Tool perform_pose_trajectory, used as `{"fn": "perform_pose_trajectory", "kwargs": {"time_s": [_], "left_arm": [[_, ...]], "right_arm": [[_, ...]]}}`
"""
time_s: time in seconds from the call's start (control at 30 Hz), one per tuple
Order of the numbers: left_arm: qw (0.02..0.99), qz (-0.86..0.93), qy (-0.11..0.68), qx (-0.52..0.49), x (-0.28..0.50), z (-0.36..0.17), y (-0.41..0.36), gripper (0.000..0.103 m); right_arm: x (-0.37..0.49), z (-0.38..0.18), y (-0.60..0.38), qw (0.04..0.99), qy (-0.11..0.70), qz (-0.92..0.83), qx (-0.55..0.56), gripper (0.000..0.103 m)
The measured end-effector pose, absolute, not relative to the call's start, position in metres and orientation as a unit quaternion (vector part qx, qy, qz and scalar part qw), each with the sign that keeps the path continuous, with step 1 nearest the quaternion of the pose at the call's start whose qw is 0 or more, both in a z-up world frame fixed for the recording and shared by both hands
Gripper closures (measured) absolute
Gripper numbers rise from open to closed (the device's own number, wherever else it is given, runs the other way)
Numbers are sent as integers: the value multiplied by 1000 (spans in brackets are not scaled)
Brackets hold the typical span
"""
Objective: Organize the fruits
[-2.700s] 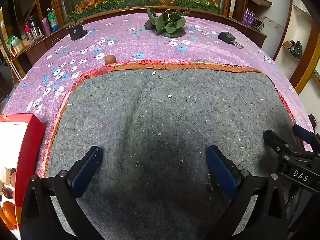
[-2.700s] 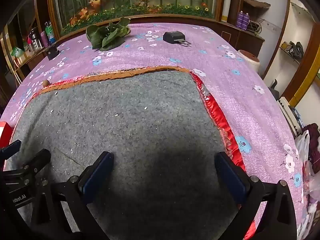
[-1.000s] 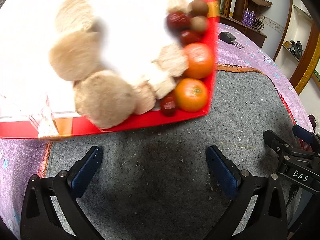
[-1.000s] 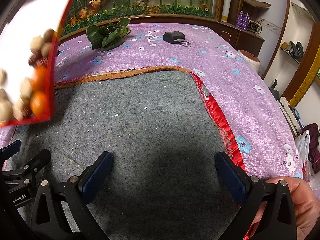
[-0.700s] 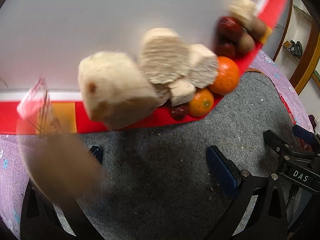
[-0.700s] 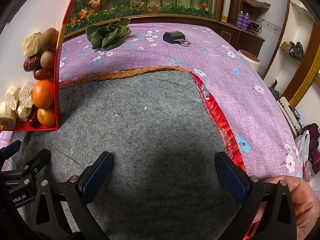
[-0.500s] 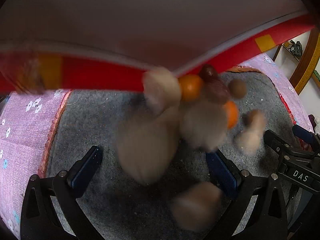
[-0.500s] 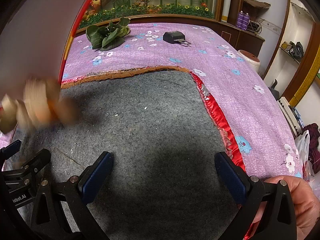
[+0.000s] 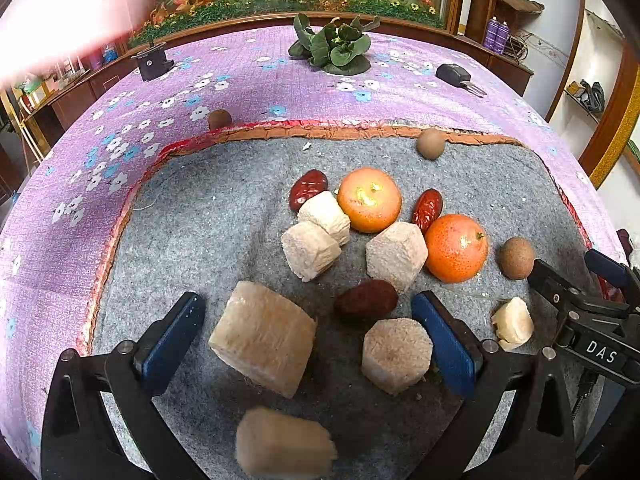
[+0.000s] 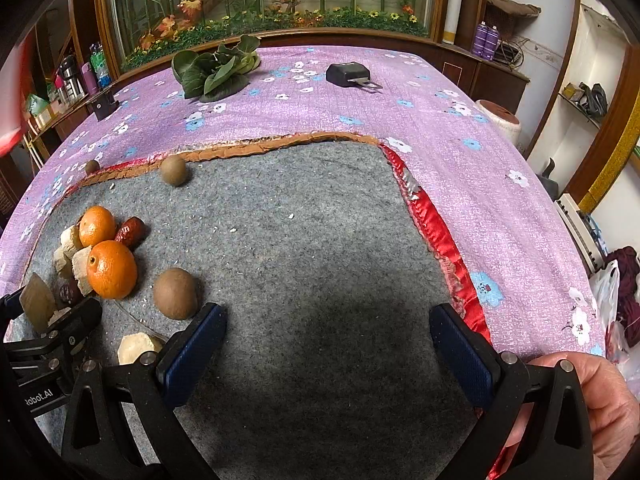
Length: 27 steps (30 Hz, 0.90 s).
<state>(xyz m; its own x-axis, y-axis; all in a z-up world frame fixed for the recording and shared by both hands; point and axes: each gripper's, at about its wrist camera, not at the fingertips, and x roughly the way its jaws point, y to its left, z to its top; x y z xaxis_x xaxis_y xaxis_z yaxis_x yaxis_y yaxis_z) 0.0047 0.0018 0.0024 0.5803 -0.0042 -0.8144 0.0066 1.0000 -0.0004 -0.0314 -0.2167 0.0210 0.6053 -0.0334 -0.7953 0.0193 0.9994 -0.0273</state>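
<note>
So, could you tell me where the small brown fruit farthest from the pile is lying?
In the left wrist view, that brown fruit lies off the grey felt mat, on the purple floral cloth beyond the mat's far-left edge.

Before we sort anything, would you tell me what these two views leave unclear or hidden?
- Left wrist view: the pale chunk at the bottom edge is motion-blurred; its shape is unreadable.
- Left wrist view: a pink-white smear washes out the top-left corner.
- Right wrist view: the left claw covers part of the fruit pile.
- Right wrist view: only part of the hand shows, cut by the edge.

Bright daylight, fisheye warp, blurred fgd
</note>
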Motion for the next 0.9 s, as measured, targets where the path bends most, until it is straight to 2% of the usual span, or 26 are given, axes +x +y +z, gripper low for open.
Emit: {"fn": "perform_pose_trajectory", "kwargs": {"time_s": [0.9], "left_arm": [[889, -3, 458, 1, 8, 0, 5, 0]], "right_arm": [[-31, 21, -218, 896, 444, -15, -8, 0]]}}
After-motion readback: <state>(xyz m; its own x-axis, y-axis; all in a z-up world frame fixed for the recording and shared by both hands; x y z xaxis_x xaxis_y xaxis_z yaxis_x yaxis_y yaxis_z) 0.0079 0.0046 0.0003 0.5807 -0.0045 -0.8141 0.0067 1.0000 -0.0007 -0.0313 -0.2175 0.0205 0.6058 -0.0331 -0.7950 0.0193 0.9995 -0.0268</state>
